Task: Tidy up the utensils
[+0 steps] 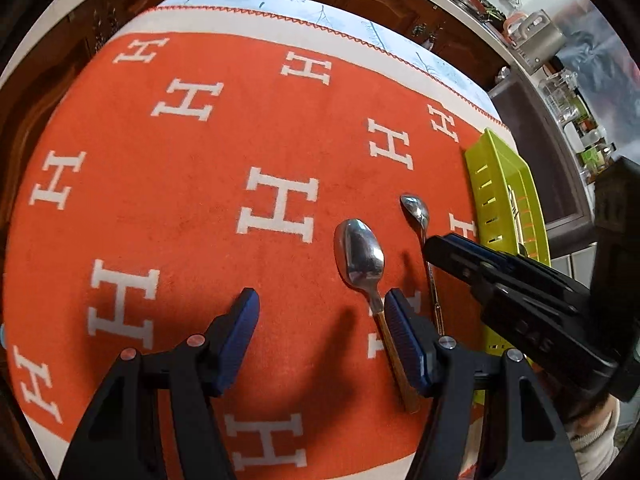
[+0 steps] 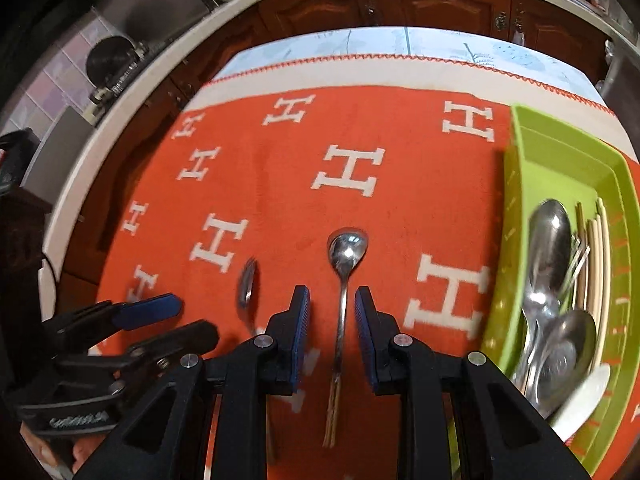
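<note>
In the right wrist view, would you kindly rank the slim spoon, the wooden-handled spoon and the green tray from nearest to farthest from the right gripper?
1. Slim spoon: its handle lies between the open jaws of the right gripper.
2. Wooden-handled spoon: just left of the jaws, blurred.
3. Green tray: off to the right, holding spoons and chopsticks.

On the orange H-patterned cloth [image 1: 192,208] two spoons lie side by side: my left gripper [image 1: 320,336] hangs over the large wood-handled steel spoon [image 1: 362,256], its handle just beside my right-hand finger, and my right gripper [image 2: 332,312] straddles the slim long-handled steel spoon [image 2: 345,264]. Right of both sits the green slotted plastic tray [image 2: 516,184], with metal spoons [image 2: 548,240] and pale chopsticks [image 2: 596,264] in it.
</note>
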Available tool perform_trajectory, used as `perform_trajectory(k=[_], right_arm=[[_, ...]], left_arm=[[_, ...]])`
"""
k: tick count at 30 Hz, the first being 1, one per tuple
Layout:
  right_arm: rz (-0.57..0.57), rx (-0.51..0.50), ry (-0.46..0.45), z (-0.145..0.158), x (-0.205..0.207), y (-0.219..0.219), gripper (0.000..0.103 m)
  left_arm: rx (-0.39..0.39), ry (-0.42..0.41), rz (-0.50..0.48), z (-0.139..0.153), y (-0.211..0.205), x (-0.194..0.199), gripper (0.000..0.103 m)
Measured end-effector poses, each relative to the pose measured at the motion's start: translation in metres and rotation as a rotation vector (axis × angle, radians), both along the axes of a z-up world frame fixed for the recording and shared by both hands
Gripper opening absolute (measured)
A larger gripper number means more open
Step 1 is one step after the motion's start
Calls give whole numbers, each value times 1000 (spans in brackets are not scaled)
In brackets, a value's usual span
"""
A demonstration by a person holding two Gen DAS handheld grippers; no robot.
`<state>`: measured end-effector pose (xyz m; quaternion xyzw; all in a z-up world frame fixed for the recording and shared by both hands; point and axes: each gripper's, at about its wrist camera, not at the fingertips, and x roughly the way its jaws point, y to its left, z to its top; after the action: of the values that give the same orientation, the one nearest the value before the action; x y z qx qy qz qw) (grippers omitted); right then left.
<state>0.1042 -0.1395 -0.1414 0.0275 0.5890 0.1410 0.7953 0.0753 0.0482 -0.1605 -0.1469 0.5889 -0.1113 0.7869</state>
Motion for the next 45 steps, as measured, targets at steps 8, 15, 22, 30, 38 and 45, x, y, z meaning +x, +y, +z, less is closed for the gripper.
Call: perform_trajectory(k=[8, 15, 22, 30, 38, 45], right_arm=[[-12, 67, 40, -14, 30, -3, 23], [31, 41, -6, -17, 36, 13, 12], [108, -23, -83, -7, 21, 23, 3], [117, -1, -67, -9, 22, 23, 1], [41, 91, -164, 23, 7, -18, 1], [-20, 145, -199, 45, -17, -59, 1]], left_arm=[[-12, -18, -37, -1, -4, 5, 63], [-13, -14, -51, -3, -8, 8, 63], [10, -15, -61, -3, -13, 8, 63], [22, -12, -54, -4, -15, 9, 62], [89, -20, -51, 1, -33, 13, 62], [278, -19, -16, 4, -60, 20, 50]])
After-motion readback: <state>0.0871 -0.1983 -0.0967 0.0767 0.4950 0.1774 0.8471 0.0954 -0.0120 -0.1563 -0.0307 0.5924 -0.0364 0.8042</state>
